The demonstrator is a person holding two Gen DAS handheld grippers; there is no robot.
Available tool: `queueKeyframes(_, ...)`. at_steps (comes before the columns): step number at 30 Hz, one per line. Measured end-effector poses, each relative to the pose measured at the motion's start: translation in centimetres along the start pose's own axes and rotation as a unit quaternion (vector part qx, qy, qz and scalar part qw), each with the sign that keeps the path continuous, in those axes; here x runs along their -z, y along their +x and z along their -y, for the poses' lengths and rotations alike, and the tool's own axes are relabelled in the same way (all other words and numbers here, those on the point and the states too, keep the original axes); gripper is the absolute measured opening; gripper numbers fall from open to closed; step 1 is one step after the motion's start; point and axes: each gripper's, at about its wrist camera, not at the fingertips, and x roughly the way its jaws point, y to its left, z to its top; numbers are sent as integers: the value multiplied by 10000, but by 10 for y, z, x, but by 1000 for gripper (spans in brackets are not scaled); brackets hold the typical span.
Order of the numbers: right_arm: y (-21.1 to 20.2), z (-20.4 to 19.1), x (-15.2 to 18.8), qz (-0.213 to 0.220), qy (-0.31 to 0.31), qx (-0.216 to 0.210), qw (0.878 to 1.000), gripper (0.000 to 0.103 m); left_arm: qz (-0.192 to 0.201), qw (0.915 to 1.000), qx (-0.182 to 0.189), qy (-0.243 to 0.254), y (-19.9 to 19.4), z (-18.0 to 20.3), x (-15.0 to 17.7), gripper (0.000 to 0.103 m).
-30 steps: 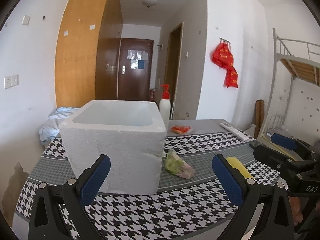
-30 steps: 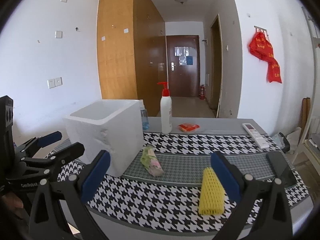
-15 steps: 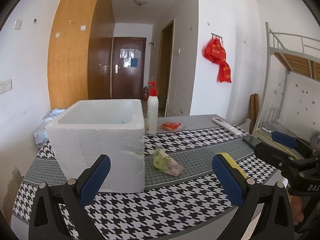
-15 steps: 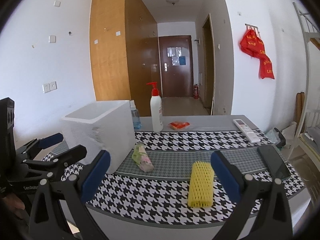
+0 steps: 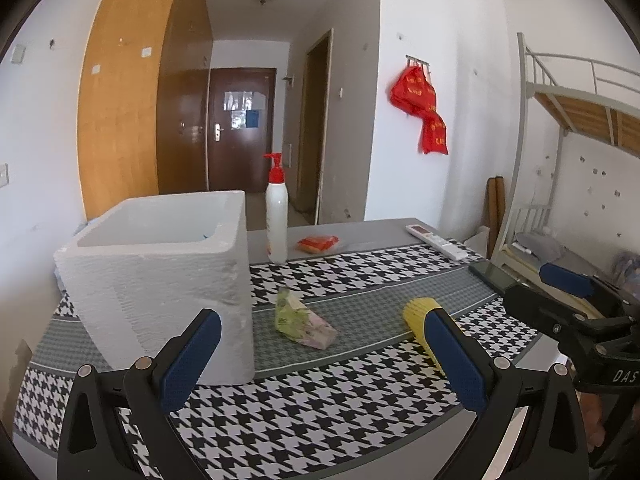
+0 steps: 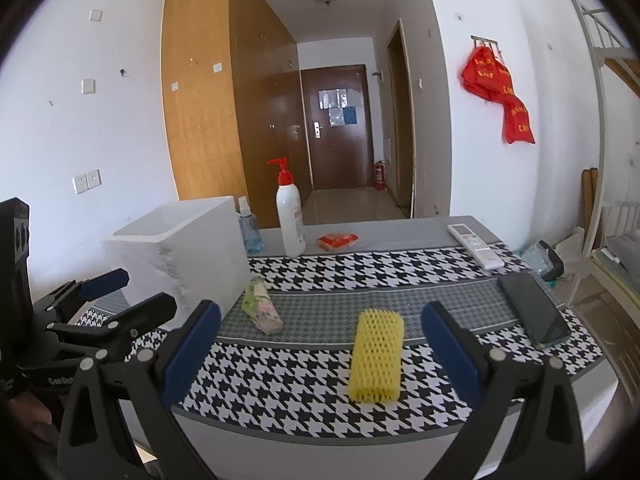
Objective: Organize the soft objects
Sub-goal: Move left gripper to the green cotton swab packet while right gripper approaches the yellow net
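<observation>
The foam sleeve (image 5: pixel 418 312) lay on the worktop (image 5: pixel 320 420) in the left wrist view, partly behind the wide, empty left tongs (image 5: pixel 320 360); the box (image 5: pixel 160 280) stood alongside. In the right wrist view, the right tongs (image 6: pixel 320 350) stood wide and empty, framing the sleeve. Judged step: approach; next, lower and close.

- Left wrist view looks low across the worktop (image 5: pixel 360 412) from its near edge, close to the foam box (image 5: pixel 160 280), toward the far door.
- Right wrist view sits further right of the box (image 6: pixel 180 256); both share box, worktop (image 6: pixel 280 384), hallway.
</observation>
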Motion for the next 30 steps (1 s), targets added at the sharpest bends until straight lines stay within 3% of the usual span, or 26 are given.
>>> queueKeyframes(30, 39, 42, 11, -527, 319, 263, 9978, 102, -681, 9977, 44, 7, 60, 9, 7, 102)
